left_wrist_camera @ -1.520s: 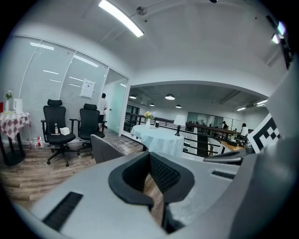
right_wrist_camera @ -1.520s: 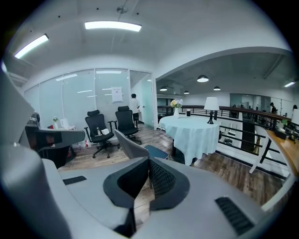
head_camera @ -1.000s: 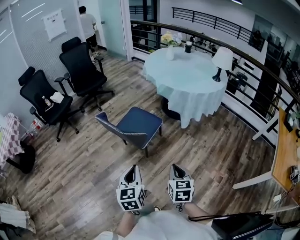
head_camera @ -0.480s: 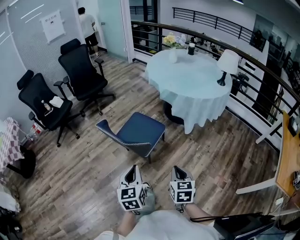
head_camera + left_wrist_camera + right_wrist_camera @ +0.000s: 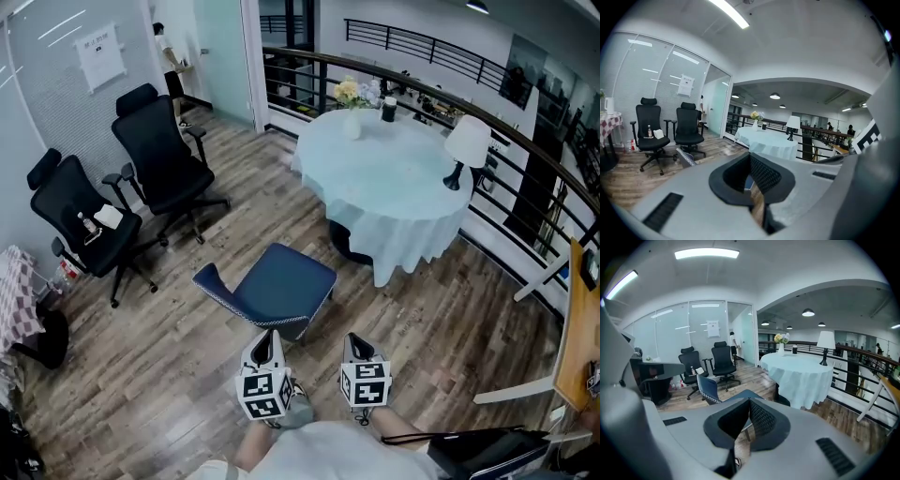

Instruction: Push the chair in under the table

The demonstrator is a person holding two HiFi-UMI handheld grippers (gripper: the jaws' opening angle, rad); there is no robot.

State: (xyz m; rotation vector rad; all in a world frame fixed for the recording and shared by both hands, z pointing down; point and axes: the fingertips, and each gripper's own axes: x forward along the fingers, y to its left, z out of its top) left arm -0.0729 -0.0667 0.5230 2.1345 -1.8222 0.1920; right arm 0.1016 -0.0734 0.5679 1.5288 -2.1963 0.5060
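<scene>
Chair [image 5: 272, 286] just beyond tips of left gripper [image 5: 265, 337] and right gripper [image 5: 352, 339], near table [image 5: 394, 183]; both grippers closed, empty.

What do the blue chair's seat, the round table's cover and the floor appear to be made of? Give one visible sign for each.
Blue chair: seemingly matte fabric upholstery, with pale stitched edging.
Tablecloth: cloth, hanging in soft folds.
Floor: wood or wood-look planks, mixed grain, slight sheen.
</scene>
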